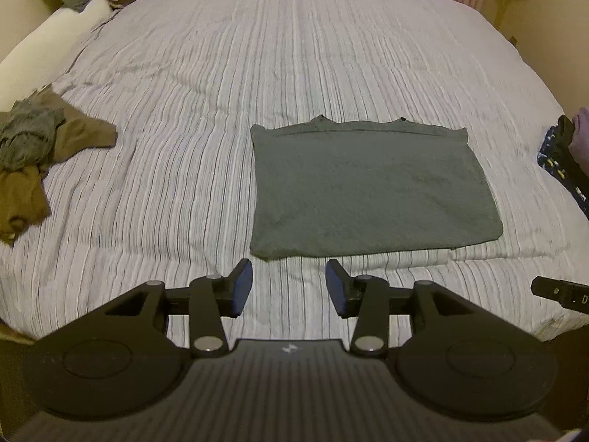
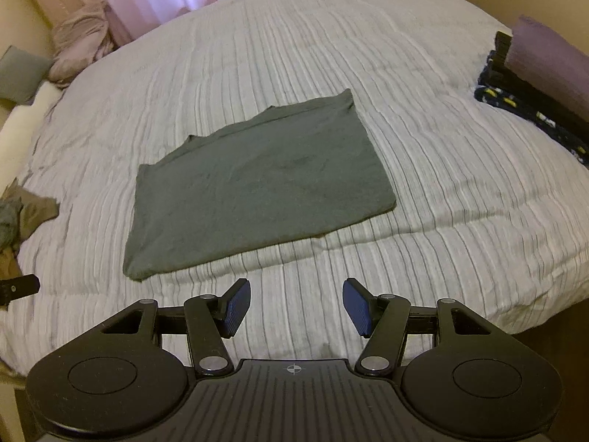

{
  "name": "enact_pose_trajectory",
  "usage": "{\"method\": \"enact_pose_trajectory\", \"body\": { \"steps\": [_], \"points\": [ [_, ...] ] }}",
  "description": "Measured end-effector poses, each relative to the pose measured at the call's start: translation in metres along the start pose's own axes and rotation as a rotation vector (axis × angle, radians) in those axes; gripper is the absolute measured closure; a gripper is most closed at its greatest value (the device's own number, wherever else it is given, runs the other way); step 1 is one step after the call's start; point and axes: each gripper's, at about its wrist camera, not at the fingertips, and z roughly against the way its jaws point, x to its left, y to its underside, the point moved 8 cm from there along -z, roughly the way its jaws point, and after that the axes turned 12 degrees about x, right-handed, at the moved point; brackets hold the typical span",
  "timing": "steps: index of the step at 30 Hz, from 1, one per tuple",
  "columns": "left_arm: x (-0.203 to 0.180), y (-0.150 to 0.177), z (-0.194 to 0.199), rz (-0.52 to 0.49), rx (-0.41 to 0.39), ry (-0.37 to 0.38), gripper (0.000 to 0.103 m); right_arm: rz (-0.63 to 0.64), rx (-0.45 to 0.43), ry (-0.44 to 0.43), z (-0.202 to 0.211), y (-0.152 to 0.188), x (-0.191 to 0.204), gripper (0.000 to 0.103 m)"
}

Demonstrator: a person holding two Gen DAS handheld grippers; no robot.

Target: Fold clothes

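Your left gripper (image 1: pixel 289 287) and right gripper (image 2: pixel 296 307) both spread, empty, folded grey shirt (image 1: pixel 368 188) flat mid-frame, near hem clear of fingertips, bare striped bedspread (image 1: pixel 191 84) all around

Left gripper (image 1: pixel 289 287): black body, ribbed top plate, round side discs.
Right gripper (image 2: pixel 296 307): same black build, crosshair mark.
Fingers (image 1: pixel 241 287): blue ribbed pads.
Pivots: silver screws.
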Motion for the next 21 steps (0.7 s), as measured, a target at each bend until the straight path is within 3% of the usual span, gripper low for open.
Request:
{"method": "enact_pose_trajectory", "body": {
  "steps": [9, 21],
  "points": [
    [0.015, -0.021, -0.01, -0.058, 0.024, 0.037, 0.062, -0.037, 0.035, 0.041, -0.01, -0.002, 0.025, 0.044],
    [0.038, -0.026, -0.028, -0.085, 0.07, 0.041, 0.062, -0.052, 0.082, 0.071, -0.031, 0.006, 0.054, 0.044]
  ]
}}
